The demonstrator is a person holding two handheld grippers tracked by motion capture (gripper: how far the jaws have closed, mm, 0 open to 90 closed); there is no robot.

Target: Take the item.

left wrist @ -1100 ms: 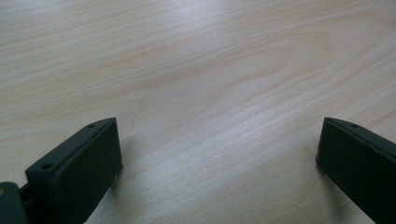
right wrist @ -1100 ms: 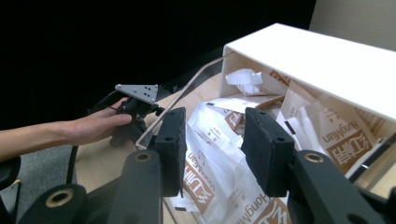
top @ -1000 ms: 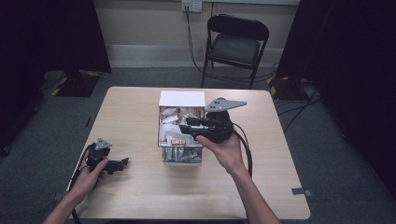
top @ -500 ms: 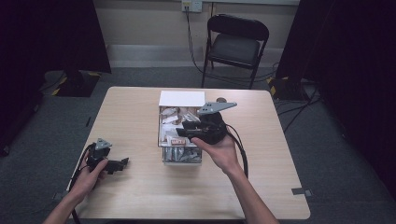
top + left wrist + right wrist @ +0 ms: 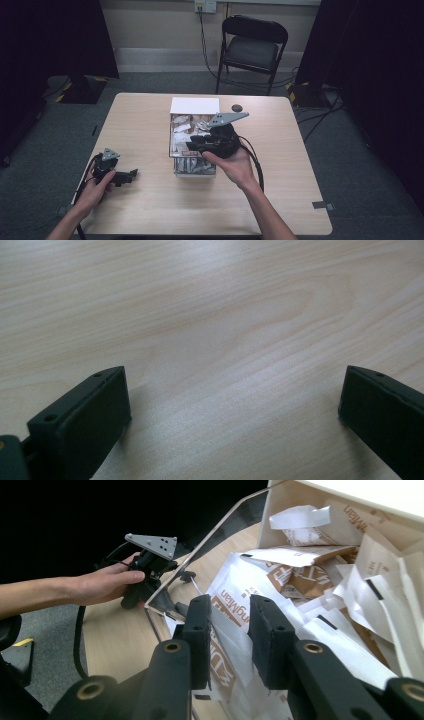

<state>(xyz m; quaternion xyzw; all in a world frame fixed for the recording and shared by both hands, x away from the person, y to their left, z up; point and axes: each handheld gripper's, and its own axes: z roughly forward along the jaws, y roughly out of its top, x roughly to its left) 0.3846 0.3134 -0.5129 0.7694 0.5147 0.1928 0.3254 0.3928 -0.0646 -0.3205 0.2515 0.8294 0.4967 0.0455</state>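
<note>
Closing my right gripper on a white-and-brown paper packet near the front of the clear box, I am watching the jaws narrow; they have just been drawing together, the packet is standing between them, and I cannot tell whether the pads are pressing it yet. The packet is lying in a loose heap of similar packets inside the box, which is sitting mid-table. My worry is that the pinch is catching only a thin fold of paper, so it could be slipping out or tearing as I lift, or that a neighbouring packet is getting nipped along with it and spilling over the low wall. Tugging upward could also be dragging the light box across the smooth top, since nothing is steadying it. My left gripper is resting on the table well apart, jaws standing wide with nothing between them. The surface is pale wood-grain laminate, bare but for a small dark disc by the far edge. Beyond, a black folding chair is standing on grey carpet against a beige wall, with dark curtains hanging on both sides
</note>
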